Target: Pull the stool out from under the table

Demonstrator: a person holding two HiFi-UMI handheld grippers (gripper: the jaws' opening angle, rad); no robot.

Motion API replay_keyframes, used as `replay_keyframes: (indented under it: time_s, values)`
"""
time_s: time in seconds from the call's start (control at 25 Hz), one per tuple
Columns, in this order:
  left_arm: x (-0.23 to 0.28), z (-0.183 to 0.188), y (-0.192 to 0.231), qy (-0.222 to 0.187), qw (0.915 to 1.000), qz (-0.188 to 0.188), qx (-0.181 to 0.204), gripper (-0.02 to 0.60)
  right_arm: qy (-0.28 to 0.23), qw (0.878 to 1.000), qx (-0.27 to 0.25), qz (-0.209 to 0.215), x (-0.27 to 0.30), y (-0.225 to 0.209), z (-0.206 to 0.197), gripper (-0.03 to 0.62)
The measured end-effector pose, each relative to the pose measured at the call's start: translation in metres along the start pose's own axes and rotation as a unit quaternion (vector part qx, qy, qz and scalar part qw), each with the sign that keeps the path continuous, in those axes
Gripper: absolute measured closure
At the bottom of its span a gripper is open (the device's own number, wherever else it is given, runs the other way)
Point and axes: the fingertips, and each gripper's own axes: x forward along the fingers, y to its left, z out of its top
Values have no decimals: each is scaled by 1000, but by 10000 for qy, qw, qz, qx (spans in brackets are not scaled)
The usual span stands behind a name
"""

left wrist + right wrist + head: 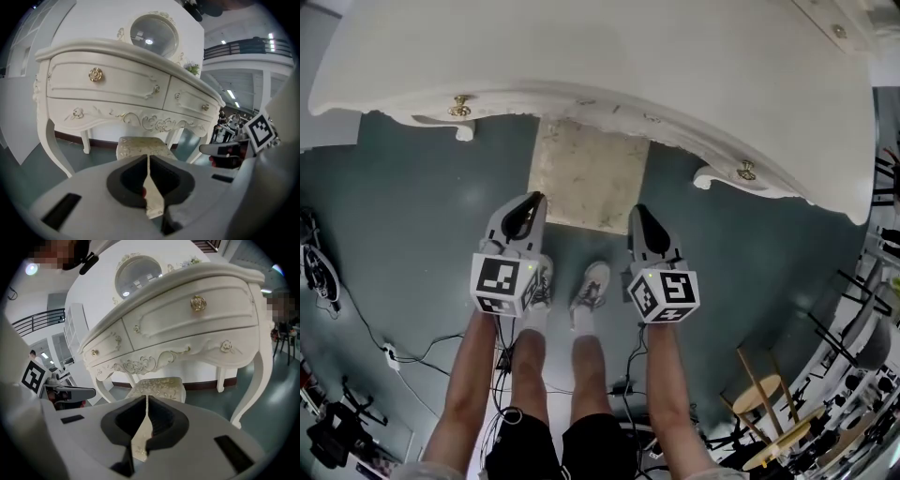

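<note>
A cream stool [588,178] with a patterned cushion stands half under the white carved dressing table [609,66]. Its cushion also shows in the left gripper view as the stool [138,146] and in the right gripper view as the stool [157,386], between the table's curved legs. My left gripper [534,200] hovers just off the stool's near left corner, jaws shut and empty. My right gripper [638,212] hangs at the near right corner, also shut on nothing. Neither touches the stool.
The person's legs and white shoes [592,284] stand on the grey-green floor behind the grippers. Cables [403,361] and a power strip lie at the left. Wooden stools [761,398] and equipment crowd the lower right. The table's drawers carry gold knobs [460,106].
</note>
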Motion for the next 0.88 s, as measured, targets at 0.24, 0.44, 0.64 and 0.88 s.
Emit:
replay_keyframes:
  time_s: [0.24, 0.44, 0.64, 0.88]
  values:
    - [25, -24, 19, 259, 9994, -136, -171, 563, 197, 9993, 248, 184, 27, -9, -21, 566]
    - [33, -37, 29, 474, 9959, -335, -693, 540, 401, 9965, 577, 442, 39, -15, -36, 437]
    - [44, -52, 37, 490, 9903, -496, -1203, 395, 553, 9932, 903, 484, 53, -25, -49, 335]
    - [59, -66, 51, 469, 9773, -721, -1938, 213, 613, 9858, 1456, 569, 69, -41, -65, 238]
